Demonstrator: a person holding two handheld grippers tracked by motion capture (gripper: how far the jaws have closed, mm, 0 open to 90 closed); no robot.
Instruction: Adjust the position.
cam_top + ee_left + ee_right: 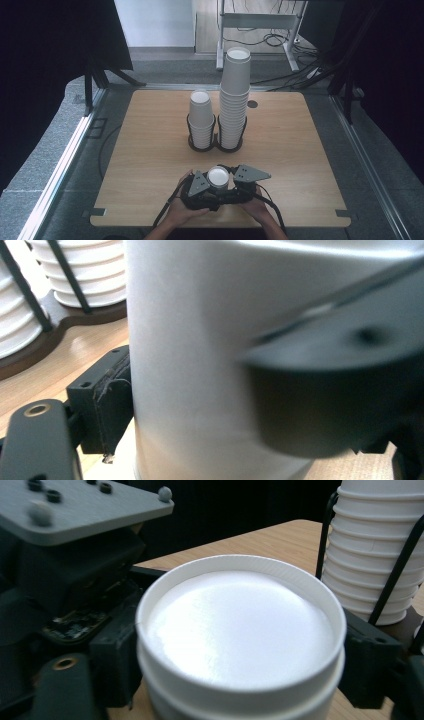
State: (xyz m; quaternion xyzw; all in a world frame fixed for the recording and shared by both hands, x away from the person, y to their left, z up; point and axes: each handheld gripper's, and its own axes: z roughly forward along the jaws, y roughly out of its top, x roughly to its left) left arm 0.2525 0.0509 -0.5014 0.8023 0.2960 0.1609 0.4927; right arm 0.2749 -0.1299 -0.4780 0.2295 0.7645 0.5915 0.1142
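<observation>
We hold the upside-down white paper cups [218,178], two nested, at the table's [300,165] near edge, well short of the black wire cup holder [215,142]. The left gripper [199,183] and right gripper [245,176] both clench the smooth, tapered walls. We judge separation is next: pull apart squarely.

White paper cup [218,177], inverted; near table's front edge
</observation>
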